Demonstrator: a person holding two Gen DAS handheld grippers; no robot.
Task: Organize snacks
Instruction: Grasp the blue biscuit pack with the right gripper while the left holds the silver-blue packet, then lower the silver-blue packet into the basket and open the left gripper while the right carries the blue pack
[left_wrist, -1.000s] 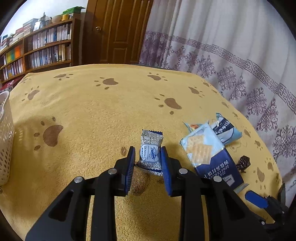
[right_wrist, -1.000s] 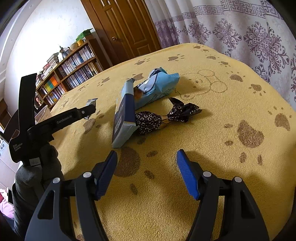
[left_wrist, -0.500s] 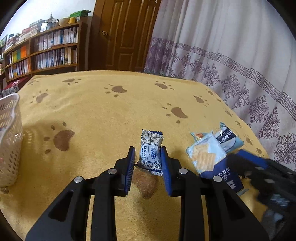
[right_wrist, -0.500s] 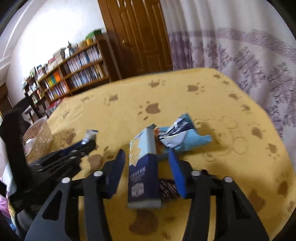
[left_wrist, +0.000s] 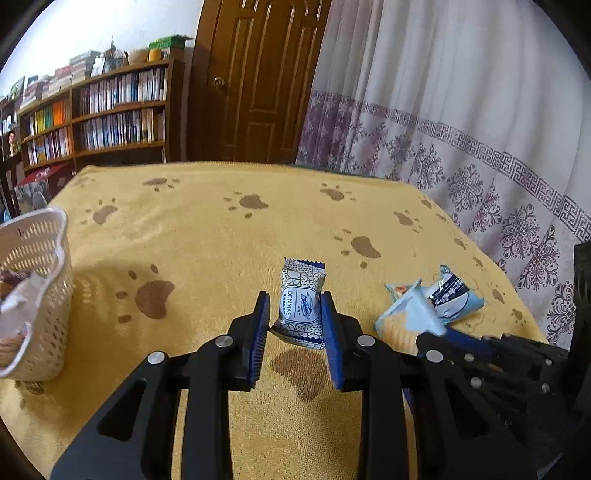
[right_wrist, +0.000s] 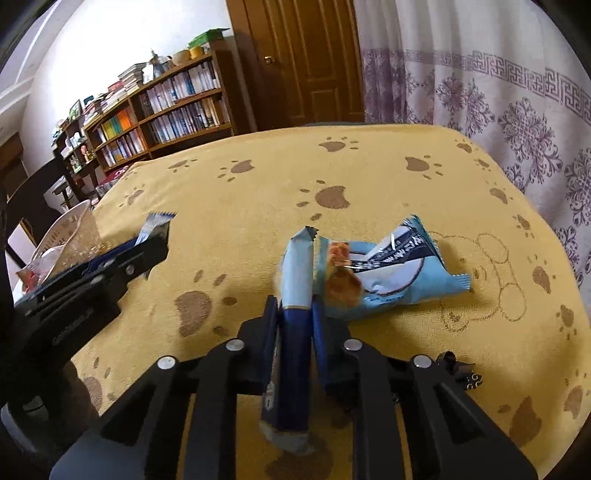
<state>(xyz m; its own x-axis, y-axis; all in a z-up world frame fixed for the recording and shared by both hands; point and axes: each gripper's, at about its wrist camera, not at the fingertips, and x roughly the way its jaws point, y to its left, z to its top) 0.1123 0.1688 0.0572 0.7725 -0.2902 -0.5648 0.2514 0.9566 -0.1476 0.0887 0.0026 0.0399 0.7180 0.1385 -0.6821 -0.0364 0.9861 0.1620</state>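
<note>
Pinching Denmas cookie pack (left_wrist: 301, 308) tight with left gripper (left_wrist: 295, 325); right gripper (right_wrist: 294, 325) clamped on blue cracker pack (right_wrist: 293, 314), both off yellow paw-print cloth (left_wrist: 221, 236).

Yellow cloth, brown paws, blue wrappers in front of you.

Your table cover (left_wrist: 207, 236) is mustard yellow with brown paw prints. The small packet (left_wrist: 301, 308) is white with navy patterning and navy lettering. The cracker pack (right_wrist: 295, 295) runs pale blue to deep navy; the pouch beside it (right_wrist: 399, 273) is sky blue with a dark band. Both sets of black fingers carry blue pads (left_wrist: 260, 332). The basket (left_wrist: 44, 266) at the cover's left edge is cream, and the curtain (left_wrist: 461, 122) is white with purple motifs.
</note>
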